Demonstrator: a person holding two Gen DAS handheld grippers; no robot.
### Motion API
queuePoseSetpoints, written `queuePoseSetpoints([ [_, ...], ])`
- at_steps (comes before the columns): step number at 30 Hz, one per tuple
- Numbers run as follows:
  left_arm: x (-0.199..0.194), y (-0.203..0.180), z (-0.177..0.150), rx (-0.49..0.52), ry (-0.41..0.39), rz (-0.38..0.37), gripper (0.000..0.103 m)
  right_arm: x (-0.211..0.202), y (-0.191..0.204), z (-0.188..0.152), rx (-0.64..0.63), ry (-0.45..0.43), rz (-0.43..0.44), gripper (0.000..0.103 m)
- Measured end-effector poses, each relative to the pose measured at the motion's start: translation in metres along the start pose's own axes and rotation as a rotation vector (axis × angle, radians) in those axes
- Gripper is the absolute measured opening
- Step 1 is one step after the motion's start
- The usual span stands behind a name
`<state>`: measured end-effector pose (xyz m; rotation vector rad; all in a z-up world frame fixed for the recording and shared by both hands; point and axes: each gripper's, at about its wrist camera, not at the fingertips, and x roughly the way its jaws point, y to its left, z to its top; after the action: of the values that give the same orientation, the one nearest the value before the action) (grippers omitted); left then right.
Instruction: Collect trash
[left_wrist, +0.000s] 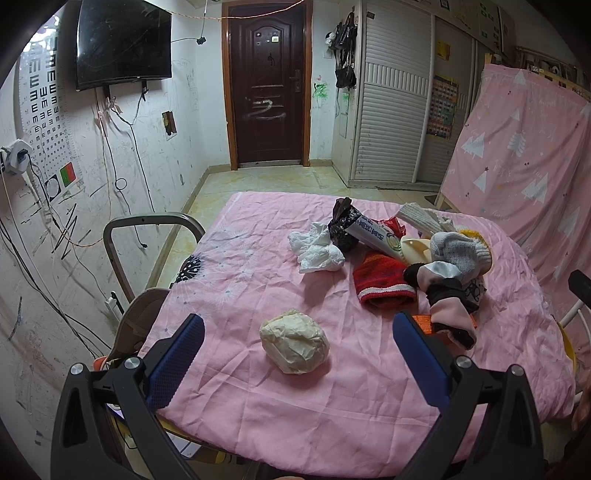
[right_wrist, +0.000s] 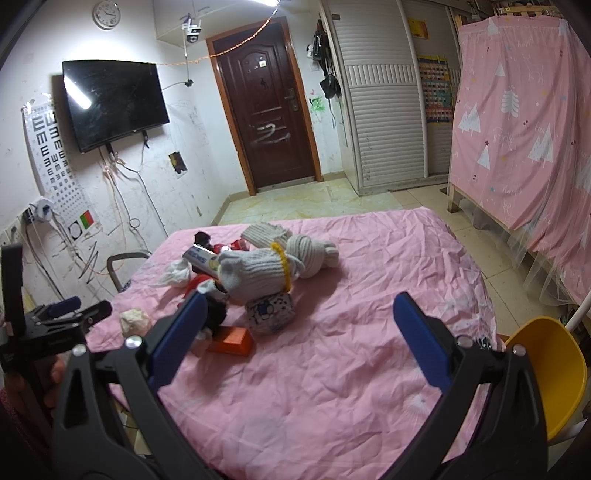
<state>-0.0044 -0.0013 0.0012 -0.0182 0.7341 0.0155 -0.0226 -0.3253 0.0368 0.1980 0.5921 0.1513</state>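
Nothing collected yet — both claws, left claw (left_wrist: 298, 339) and right claw (right_wrist: 300, 320), gape wide and empty; the crumpled paper ball (left_wrist: 294, 341) and white tissue (left_wrist: 318, 252) remain on the counter (left_wrist: 258, 413).

Rows of shrinking black "E" letters are showing on the white paper eye chart (left_wrist: 40, 110) hanging on the wall; print on the white tube (left_wrist: 376, 236) is staying unreadable.

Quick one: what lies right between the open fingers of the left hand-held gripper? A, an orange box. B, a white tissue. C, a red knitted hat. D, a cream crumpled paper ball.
D: in the left wrist view the cream crumpled paper ball sits alone on the pink sheet, centred ahead of the open left hand-held gripper.
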Motion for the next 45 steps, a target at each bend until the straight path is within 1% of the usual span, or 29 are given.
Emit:
queuePoseSetpoints([
  [20,0.007,-0.003,-0.003,0.007,0.012,0.006,0.093,0.001,0.0,-0.001,0.0,-0.001,0.0,0.097],
  [25,0.011,-0.001,-0.004,0.006,0.021,0.01,0.093,0.001,-0.001,0.001,-0.002,0.011,0.006,0.097],
  [28,0.019,0.009,-0.006,-0.023,0.053,0.007,0.093,0.007,0.007,-0.001,-0.016,0.031,0.024,0.097],
  [30,0.027,0.021,-0.008,-0.063,0.083,-0.015,0.093,0.012,0.014,-0.003,-0.033,0.047,0.04,0.097],
  [33,0.039,0.033,-0.01,-0.09,0.11,0.002,0.093,0.02,0.027,-0.007,-0.066,0.067,0.067,0.097],
  [36,0.049,0.041,-0.012,-0.107,0.131,0.01,0.093,0.032,0.041,-0.011,-0.091,0.087,0.112,0.097],
  [41,0.064,0.041,-0.016,-0.085,0.153,-0.005,0.093,0.052,0.063,-0.019,-0.139,0.126,0.161,0.097],
  [43,0.067,0.038,-0.018,-0.068,0.155,-0.038,0.092,0.06,0.071,-0.022,-0.156,0.142,0.167,0.097],
  [45,0.07,0.033,-0.017,-0.044,0.148,-0.051,0.092,0.067,0.076,-0.024,-0.164,0.154,0.17,0.097],
])
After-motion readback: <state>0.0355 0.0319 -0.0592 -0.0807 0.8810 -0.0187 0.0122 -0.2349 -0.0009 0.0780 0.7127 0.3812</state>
